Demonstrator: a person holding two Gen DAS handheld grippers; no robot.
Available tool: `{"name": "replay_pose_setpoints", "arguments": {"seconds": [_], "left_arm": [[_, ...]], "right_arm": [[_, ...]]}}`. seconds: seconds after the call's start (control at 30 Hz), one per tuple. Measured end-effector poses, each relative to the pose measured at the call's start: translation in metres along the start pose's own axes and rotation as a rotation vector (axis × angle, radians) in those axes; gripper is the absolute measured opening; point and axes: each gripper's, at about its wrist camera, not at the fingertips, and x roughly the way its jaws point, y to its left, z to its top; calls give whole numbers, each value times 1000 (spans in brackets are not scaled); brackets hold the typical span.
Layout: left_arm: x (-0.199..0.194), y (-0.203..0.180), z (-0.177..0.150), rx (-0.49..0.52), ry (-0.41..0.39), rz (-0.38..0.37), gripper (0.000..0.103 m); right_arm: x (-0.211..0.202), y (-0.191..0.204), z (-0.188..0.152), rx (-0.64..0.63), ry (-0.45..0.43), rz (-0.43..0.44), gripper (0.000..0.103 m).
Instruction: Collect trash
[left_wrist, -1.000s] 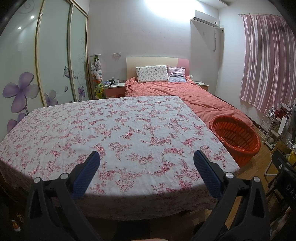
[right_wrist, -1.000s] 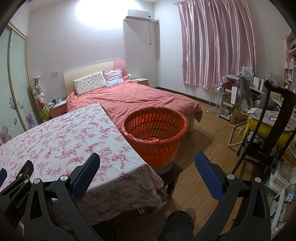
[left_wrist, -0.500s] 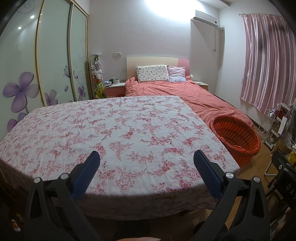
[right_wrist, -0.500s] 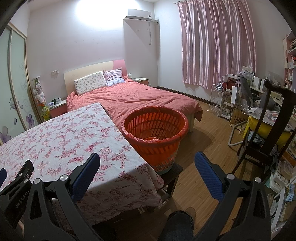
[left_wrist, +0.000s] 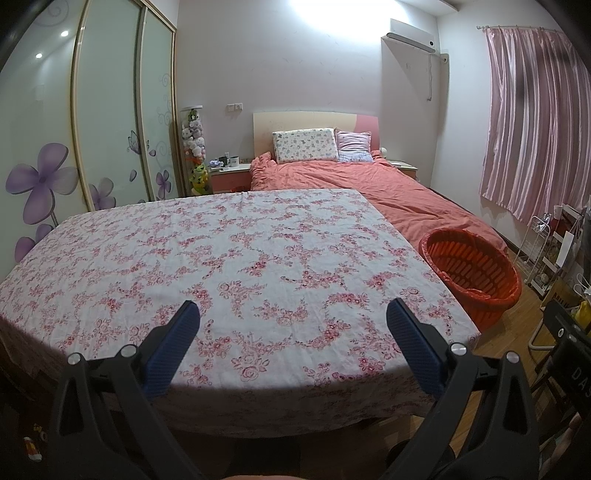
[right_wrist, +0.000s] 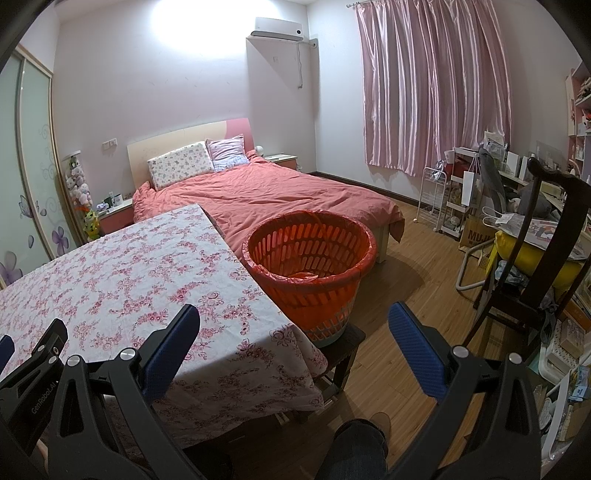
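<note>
Left view: the left gripper (left_wrist: 291, 325) is hovering over the near edge of the table (left_wrist: 229, 258), jaws spread wide and holding nothing; the floral cloth ahead is lying bare to its far edge, and the basket (left_wrist: 476, 273) is sitting just beside the right edge. Right view: the right gripper (right_wrist: 293, 332) is pointing past the table's corner (right_wrist: 291, 325), jaws wide and carrying nothing; the basket (right_wrist: 314, 280), lined with a red bag, is standing on a stool (right_wrist: 347, 343) touching the cloth, with open floor (right_wrist: 413, 280) lying beyond.
</note>
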Motion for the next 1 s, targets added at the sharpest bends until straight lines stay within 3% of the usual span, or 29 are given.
{"name": "replay_pose_setpoints", "arguments": {"seconds": [1.0], "left_arm": [[0,1,-1,-2,3,2,99]], "right_arm": [[-1,1,0,0,1,0,101]]}}
